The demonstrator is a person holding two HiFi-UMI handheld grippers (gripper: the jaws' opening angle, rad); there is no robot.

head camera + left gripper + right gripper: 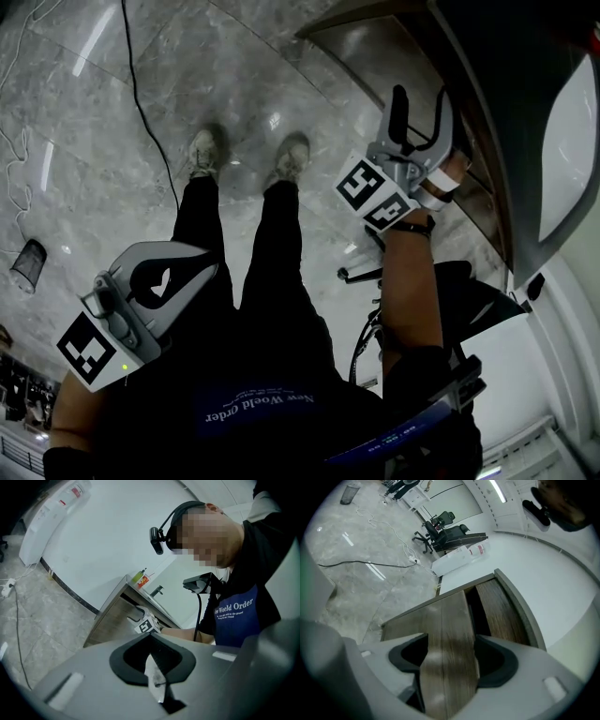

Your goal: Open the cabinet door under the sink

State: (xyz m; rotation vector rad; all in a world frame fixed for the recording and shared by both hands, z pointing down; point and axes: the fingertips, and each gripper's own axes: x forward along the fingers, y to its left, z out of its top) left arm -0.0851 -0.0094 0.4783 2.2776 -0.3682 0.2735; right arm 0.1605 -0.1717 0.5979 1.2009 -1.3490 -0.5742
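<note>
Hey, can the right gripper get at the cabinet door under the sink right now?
Probably yes. The right gripper is open, the wooden cabinet door runs between its jaws, and nothing else looks to be in the way.

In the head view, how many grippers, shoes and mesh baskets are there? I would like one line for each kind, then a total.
Grippers: 2, left gripper and right gripper
Shoes: 2
Mesh basket: 1
Total: 5
</note>
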